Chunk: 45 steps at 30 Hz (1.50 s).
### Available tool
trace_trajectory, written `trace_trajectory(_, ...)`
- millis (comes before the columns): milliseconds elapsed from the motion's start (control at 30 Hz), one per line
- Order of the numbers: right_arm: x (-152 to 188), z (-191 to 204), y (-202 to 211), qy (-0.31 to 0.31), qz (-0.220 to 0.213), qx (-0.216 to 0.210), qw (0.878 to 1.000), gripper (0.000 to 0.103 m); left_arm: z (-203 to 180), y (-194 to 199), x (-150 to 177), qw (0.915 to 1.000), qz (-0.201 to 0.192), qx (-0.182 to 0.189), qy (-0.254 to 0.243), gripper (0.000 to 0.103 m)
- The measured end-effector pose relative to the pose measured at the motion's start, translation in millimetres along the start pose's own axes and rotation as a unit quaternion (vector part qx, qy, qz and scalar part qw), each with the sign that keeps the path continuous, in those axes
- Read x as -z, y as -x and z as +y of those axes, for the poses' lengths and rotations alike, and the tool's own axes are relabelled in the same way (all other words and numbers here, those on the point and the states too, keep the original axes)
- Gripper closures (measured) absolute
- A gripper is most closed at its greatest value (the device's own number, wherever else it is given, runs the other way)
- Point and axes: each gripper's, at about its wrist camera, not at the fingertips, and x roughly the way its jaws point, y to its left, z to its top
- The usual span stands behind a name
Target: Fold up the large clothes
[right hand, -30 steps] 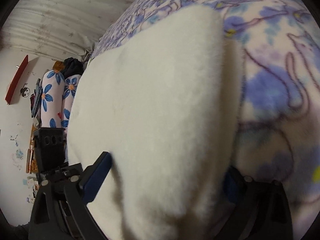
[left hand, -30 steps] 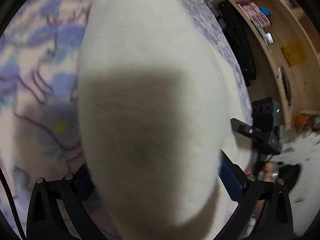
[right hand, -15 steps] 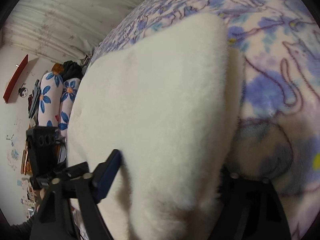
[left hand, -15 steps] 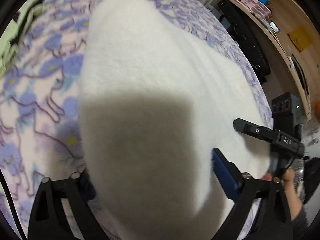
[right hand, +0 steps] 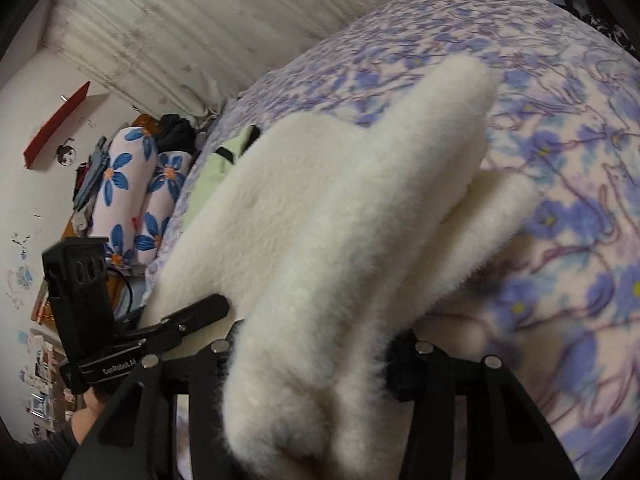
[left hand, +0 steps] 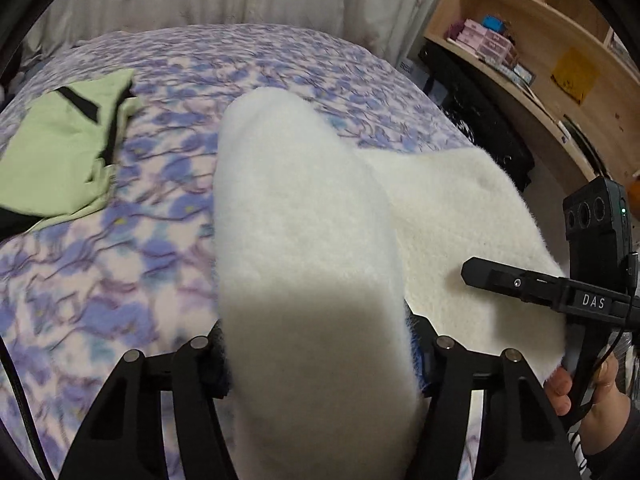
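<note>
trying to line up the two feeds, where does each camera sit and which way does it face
Left wrist: on the left hand-held gripper, looking along its fingers over the white fleece garment and floral bedspread toward curtain and shelves; the right hand shows.
Right wrist: on the right hand-held gripper, looking across the bed toward the flowered pillows; the left hand shows.
Shared: fleece, bedspread, green garment, each other's gripper.
</note>
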Motion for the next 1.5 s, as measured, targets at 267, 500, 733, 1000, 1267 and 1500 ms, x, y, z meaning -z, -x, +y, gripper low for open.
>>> trace_trajectory(267, 4, 79, -22, 0.048, -0.001, -0.043, 0.998, 0.056, 70, 82, 18, 0.9980, -0.050, -0.025, 0.029, 0.042)
trace_trajectory(500, -35, 162, -62, 0.092, -0.011, -0.082, 0.992, 0.056, 135, 143, -8, 0.9925, -0.097, -0.058, 0.046, 0.042)
trace_trajectory(733, -111, 223, -154, 0.108, -0.019, -0.111, 0.988, 0.056, 241, 155, -88, 0.9878, -0.119, -0.095, 0.034, 0.042)
trace_trajectory(1000, -179, 224, -294, 0.075, -0.014, -0.122, 0.990, 0.056, 387, 87, -170, 0.9906, -0.091, -0.096, 0.035, 0.042)
trace_trajectory(1267, -184, 166, -378, 0.072, 0.018, -0.043, 0.996, 0.045, 468, 5, -143, 0.9879, -0.072, -0.091, 0.102, 0.011)
trace_trajectory(1500, -182, 185, -336, 0.118, 0.008, 0.030, 0.993, 0.030, 455, 26, -141, 0.9855, -0.069, -0.131, 0.083, 0.011)
